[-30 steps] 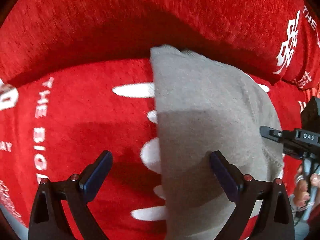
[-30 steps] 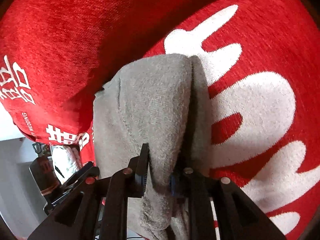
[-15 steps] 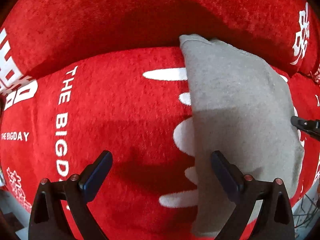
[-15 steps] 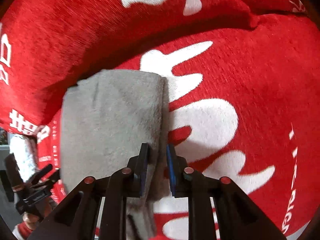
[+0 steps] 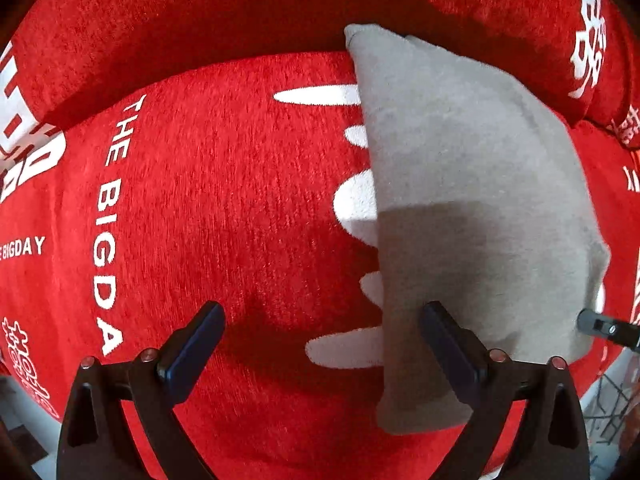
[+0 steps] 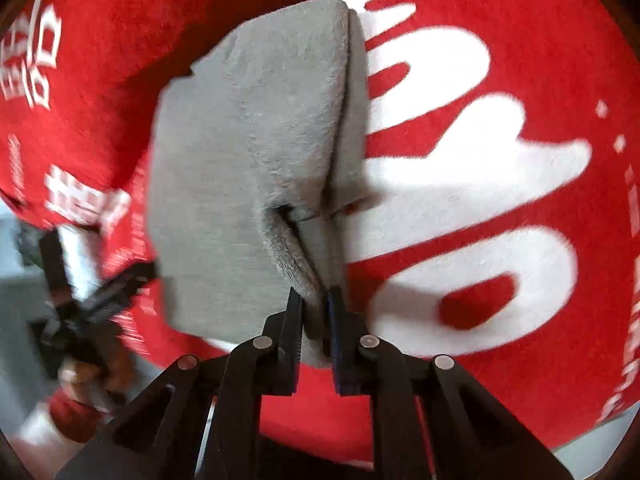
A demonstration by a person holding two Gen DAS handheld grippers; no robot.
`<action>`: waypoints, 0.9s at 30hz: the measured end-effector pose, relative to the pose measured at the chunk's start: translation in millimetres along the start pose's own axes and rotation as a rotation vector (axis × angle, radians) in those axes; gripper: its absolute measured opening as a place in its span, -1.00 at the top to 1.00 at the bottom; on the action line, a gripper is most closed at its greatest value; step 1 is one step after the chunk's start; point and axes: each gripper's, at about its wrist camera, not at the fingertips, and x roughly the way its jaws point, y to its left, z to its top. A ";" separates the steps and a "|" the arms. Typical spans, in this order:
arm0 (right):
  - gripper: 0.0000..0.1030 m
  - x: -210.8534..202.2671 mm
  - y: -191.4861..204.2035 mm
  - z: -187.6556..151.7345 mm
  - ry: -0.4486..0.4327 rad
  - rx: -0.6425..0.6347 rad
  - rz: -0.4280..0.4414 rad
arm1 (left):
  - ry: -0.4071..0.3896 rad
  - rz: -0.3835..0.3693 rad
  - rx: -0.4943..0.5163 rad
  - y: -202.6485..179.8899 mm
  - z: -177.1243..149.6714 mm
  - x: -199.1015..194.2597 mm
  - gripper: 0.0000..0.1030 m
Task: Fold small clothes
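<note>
**Right jaws back on the cloth**

Since half a second ago, when our right gripper [image 6: 314, 300] stood free beside the grey cloth [image 6: 240, 168], it has taken the cloth's near edge between its jaws, which are closing on a raised pinch of the fabric. Our left gripper [image 5: 320, 344] is spread wide as before, with nothing between its fingers; over the same second the cloth has slid to the right in its view, so that only the right finger [image 5: 452, 344] now overlaps it.

We see the cloth [image 5: 460, 208] folded into a long strip lying on a red cover [image 5: 220, 208]. Its long axis runs away from both cameras, the far end reaching the crease under the red back cushion [image 5: 240, 8]. In the right wrist view a fold line runs lengthwise along its right side.

White letters and large white shapes are printed on the cover; "THE BIGDAY" can be read at the left. Beyond the cover's edge the room is pale and blurred. There the right wrist view catches our left gripper [image 6: 108, 292] and a hand [image 6: 96, 372].
</note>
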 end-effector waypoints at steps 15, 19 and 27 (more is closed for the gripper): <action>0.60 -14.4 -0.7 -16.5 -0.044 0.036 -0.037 | 0.015 -0.012 0.008 -3.9 -2.3 -4.0 -1.00; 0.51 -31.3 10.1 -18.1 -0.083 0.031 -0.063 | 0.024 -0.001 0.022 -6.0 -0.4 -9.6 -1.00; 0.06 -40.9 12.5 -16.8 -0.105 0.053 -0.065 | 0.024 -0.006 0.034 -11.1 0.3 -21.9 -1.00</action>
